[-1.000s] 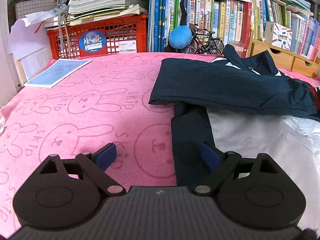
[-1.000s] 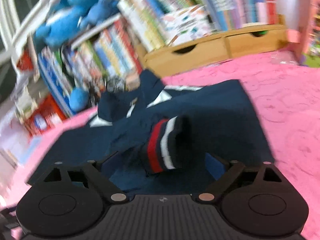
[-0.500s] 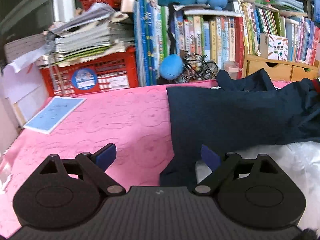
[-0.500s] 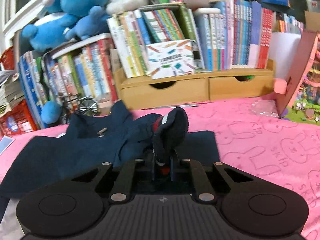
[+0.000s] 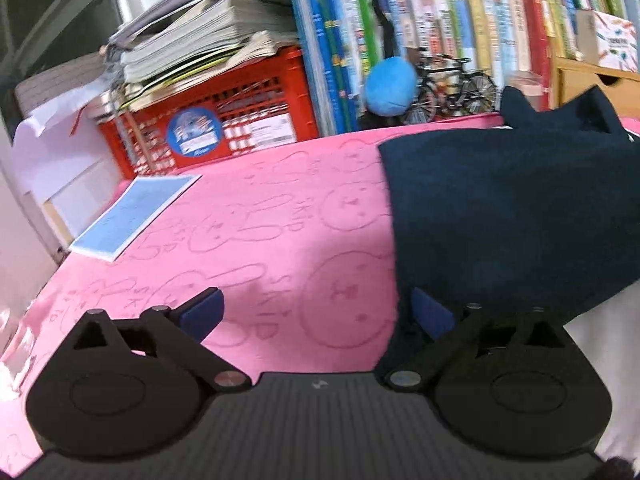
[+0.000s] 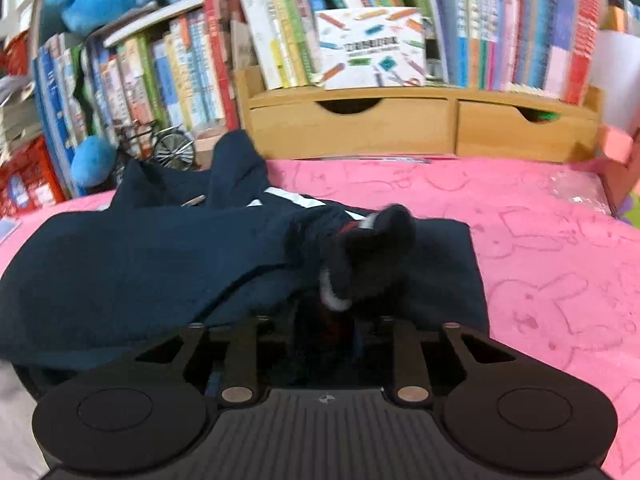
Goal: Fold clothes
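Note:
A navy jacket [image 6: 160,264] with white stripes lies on the pink bunny-print cover [image 6: 540,248]. Its sleeve ends in a red-and-white striped cuff [image 6: 360,248], which stands up between the fingers of my right gripper [image 6: 324,320]. The jaws are narrow and opening, and the pads still press on the cuff. In the left wrist view the jacket [image 5: 520,216] fills the right side. My left gripper [image 5: 316,312] is wide open over the cover, its right fingertip [image 5: 430,314] at the jacket's left edge, with nothing between the pads.
A blue sheet [image 5: 136,216] lies at the cover's left edge. Behind stand a red crate [image 5: 208,120] under stacked papers, rows of books, a blue ball [image 5: 390,84], a model bicycle [image 5: 456,88] and a wooden drawer unit [image 6: 420,124]. White cloth [image 5: 600,344] shows under the jacket.
My right gripper went from open to closed on the cuff and carried the sleeve across the jacket's body. The left gripper stayed open and shifted along the jacket's left edge.

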Motion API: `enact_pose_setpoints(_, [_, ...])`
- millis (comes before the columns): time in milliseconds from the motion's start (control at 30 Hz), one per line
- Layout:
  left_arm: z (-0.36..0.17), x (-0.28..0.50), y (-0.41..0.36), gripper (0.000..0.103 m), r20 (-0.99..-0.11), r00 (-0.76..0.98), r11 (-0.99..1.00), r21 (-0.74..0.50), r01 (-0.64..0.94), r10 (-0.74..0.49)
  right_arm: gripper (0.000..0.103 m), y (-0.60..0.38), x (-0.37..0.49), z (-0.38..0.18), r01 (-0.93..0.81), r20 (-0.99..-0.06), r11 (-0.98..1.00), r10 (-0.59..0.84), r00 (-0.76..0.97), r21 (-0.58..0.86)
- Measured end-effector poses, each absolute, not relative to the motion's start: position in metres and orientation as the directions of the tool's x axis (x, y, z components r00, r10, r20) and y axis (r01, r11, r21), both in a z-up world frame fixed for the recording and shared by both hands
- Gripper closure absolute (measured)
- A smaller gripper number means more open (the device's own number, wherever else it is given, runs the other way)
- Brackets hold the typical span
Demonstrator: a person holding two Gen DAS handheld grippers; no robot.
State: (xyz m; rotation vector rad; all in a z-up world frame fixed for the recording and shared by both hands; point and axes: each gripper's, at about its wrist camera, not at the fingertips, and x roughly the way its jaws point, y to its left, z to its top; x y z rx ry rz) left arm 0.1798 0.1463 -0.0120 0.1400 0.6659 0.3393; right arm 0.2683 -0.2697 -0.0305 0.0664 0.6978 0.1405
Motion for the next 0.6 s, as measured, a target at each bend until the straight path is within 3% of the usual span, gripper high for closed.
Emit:
enact_pose_setpoints(33, [-0.006,0.172,0.148,0.009,-0.566,0.743,0.934,0.239,-0.266,0.356,0.065,-0.273,0.263,-0.026,-0.115,-0.633,0.987,0.16,0.758,0.112])
enact_pose_setpoints(133, [0.012,0.143,0.147,0.008,-0.517,0.807,0.955,0.221,-0.197,0.286,0.04,-0.291,0.23,-0.008,-0.156,-0.58,0.978,0.206,0.788,0.135])
enact_pose_setpoints(300, [0.01,0.137,0.127,0.005,-0.547,0.819,0.971,0.233,-0.052,0.175,0.039,-0.302,0.175,0.001,-0.23,-0.585,0.973,0.184,0.79,-0.005])
enact_pose_setpoints(467, [-0.019,0.16,0.111,0.004,-0.554,0.783,0.928,0.364,-0.078,0.284,0.039,-0.281,0.157,-0.015,-0.276,-0.613,0.931,0.077,0.787,-0.238])
enact_pose_setpoints(600, [-0.023,0.164,0.115,0.003,-0.53,0.782,0.914,0.386,-0.124,0.329,0.039,-0.29,0.175,-0.026,-0.221,-0.621,0.946,0.028,0.783,-0.236])
